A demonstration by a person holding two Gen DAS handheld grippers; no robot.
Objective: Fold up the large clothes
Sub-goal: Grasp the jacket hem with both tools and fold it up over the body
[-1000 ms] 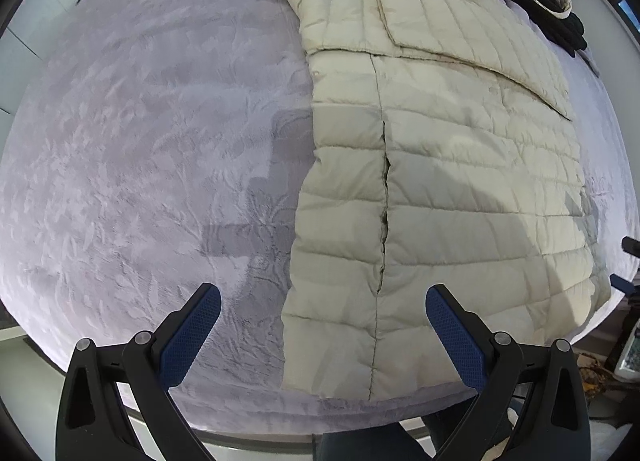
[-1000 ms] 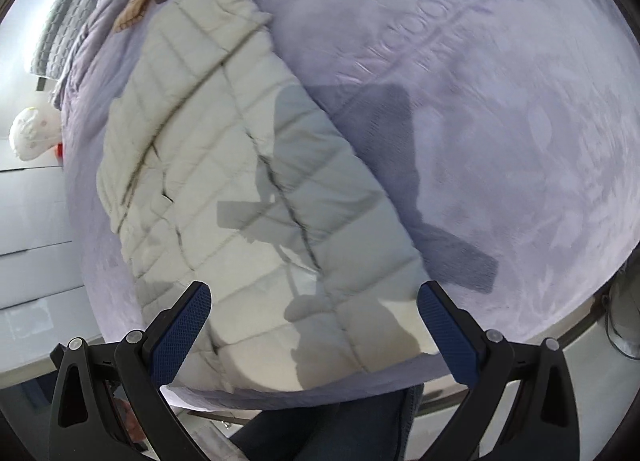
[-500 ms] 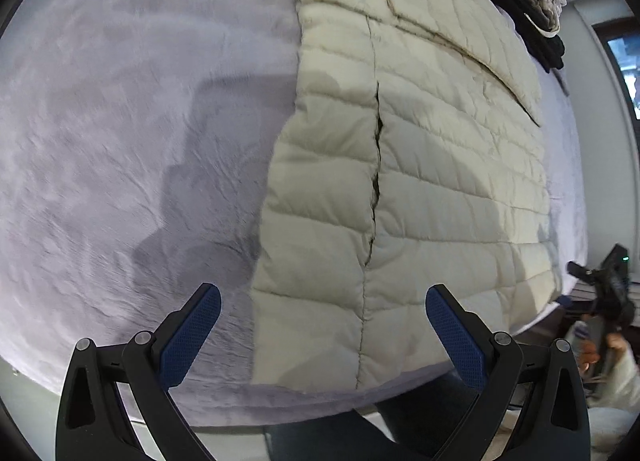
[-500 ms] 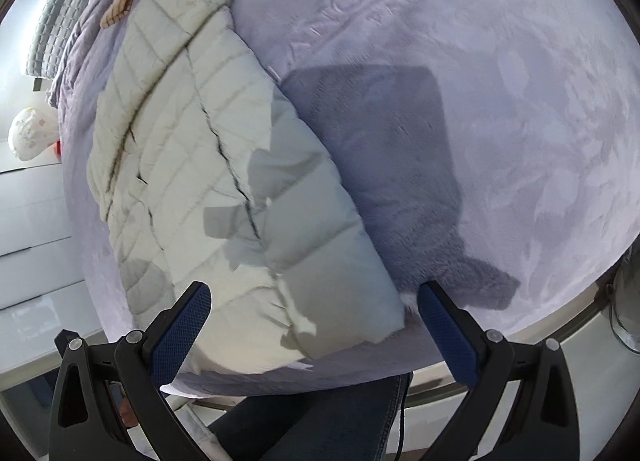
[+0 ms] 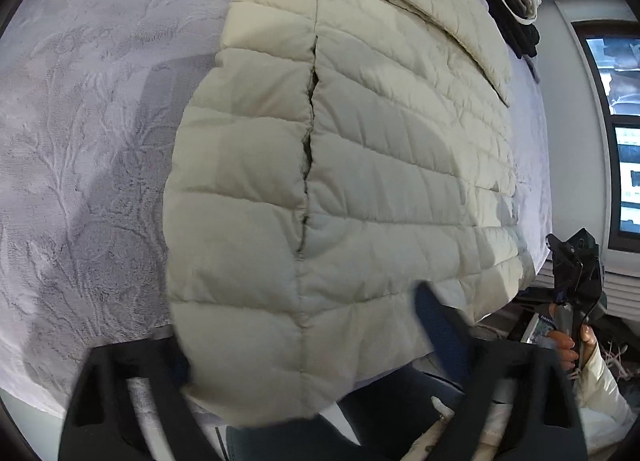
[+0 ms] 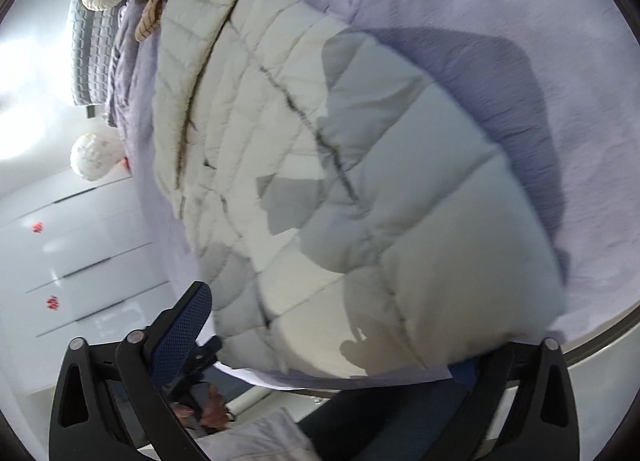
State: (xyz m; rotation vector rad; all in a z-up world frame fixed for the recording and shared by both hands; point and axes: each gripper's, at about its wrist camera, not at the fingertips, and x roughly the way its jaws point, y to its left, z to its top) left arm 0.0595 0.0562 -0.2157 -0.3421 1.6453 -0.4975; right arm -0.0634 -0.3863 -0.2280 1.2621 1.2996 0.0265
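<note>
A cream quilted puffer jacket (image 5: pixel 360 165) lies flat on the lavender bedspread (image 5: pixel 80 141), hem at the bed's near edge. The left gripper (image 5: pixel 312 345) and right gripper (image 6: pixel 332 337) straddle the hem corners, fingers closing; contact seems unmade, though blur obscures it.

Both wrist views close, angled down, sharing jacket (image 5: pixel 360 181)

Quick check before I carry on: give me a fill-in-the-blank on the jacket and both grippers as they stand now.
1. The jacket lies on a lavender ____.
2. The left gripper straddles the jacket's ____, jaws closing.
3. The jacket's quilting runs in ____ rows across it.
4. The right gripper holds ____ yet.

Missing: blanket; hem; stitched; nothing
</note>
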